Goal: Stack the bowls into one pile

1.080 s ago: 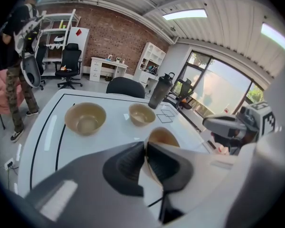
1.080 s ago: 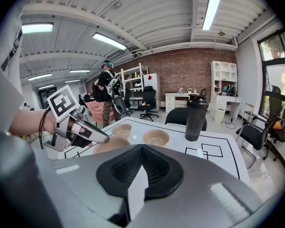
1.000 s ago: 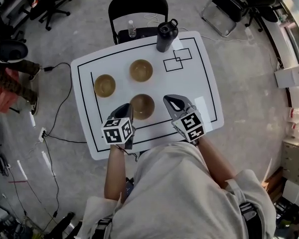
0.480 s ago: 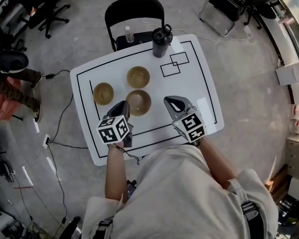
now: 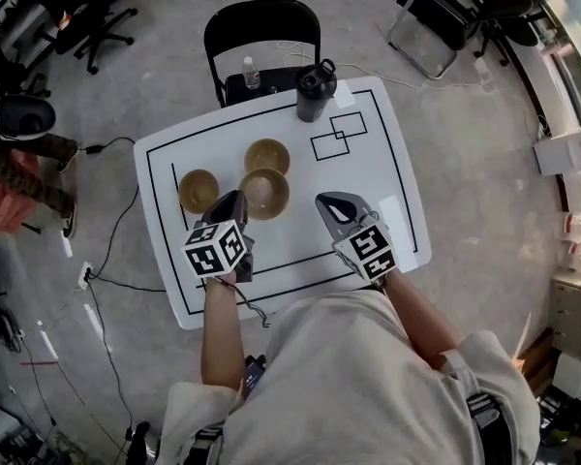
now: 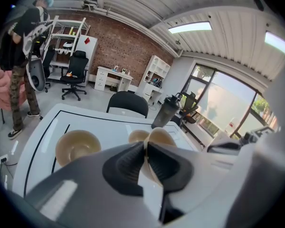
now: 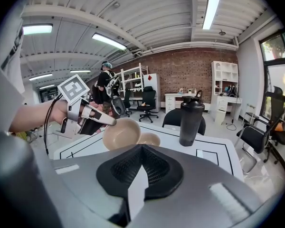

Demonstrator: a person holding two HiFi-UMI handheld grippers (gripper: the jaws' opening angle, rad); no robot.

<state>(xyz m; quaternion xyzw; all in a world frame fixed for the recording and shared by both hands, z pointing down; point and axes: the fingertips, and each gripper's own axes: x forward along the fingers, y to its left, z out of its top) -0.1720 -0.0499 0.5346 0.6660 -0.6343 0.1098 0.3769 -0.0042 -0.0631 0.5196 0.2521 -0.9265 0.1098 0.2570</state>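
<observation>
Three tan bowls are on or over the white table (image 5: 368,163). My left gripper (image 5: 234,200) is shut on the near rim of one bowl (image 5: 264,192) and holds it tilted in the air; the right gripper view shows this lifted bowl (image 7: 119,133) clear of the table. In the left gripper view the pads (image 6: 133,160) pinch its thin rim (image 6: 157,137). A second bowl (image 5: 268,154) rests just beyond it, and a third bowl (image 5: 198,190) sits to the left. My right gripper (image 5: 327,201) hovers to the right, shut with nothing in it.
A dark shaker bottle (image 5: 313,90) stands at the table's far edge beside two outlined squares (image 5: 337,134). Behind the table is a black chair (image 5: 261,27) with a small water bottle (image 5: 251,71) on it. A person (image 6: 23,37) stands off to the left.
My left gripper has lifted the bowl off the table and carried it away from me, toward the far bowl. The right gripper has hardly moved.
</observation>
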